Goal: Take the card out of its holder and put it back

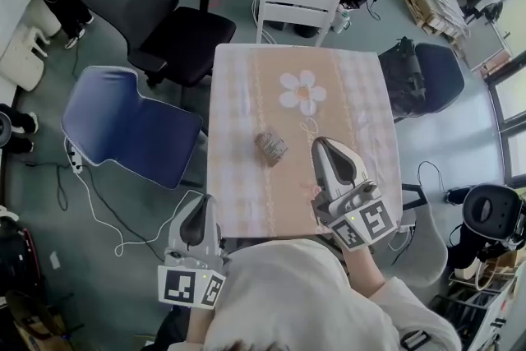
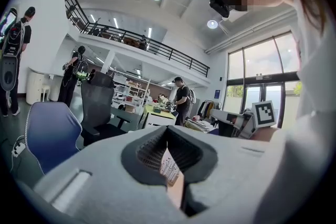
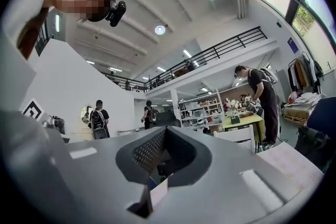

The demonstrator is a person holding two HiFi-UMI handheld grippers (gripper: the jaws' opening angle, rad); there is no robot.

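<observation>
The card holder (image 1: 270, 147), a small grey-brown block, lies near the middle of the table (image 1: 246, 78) with the pink flowered cloth. I cannot make out the card apart from it. My right gripper (image 1: 321, 143) hovers over the table's near right part, a hand's width right of the holder, shut, with nothing seen in it. In the right gripper view its jaws (image 3: 166, 129) meet at the tips and point out into the room. My left gripper (image 1: 200, 201) hangs at the table's near left corner, shut and empty. A strip of cloth shows below its closed tips (image 2: 167, 128).
A blue chair (image 1: 123, 123) stands left of the table, a black office chair (image 1: 160, 12) at the far left, a white chair (image 1: 296, 8) at the far edge. A dark bag (image 1: 423, 74) sits to the right. People stand further off in the room.
</observation>
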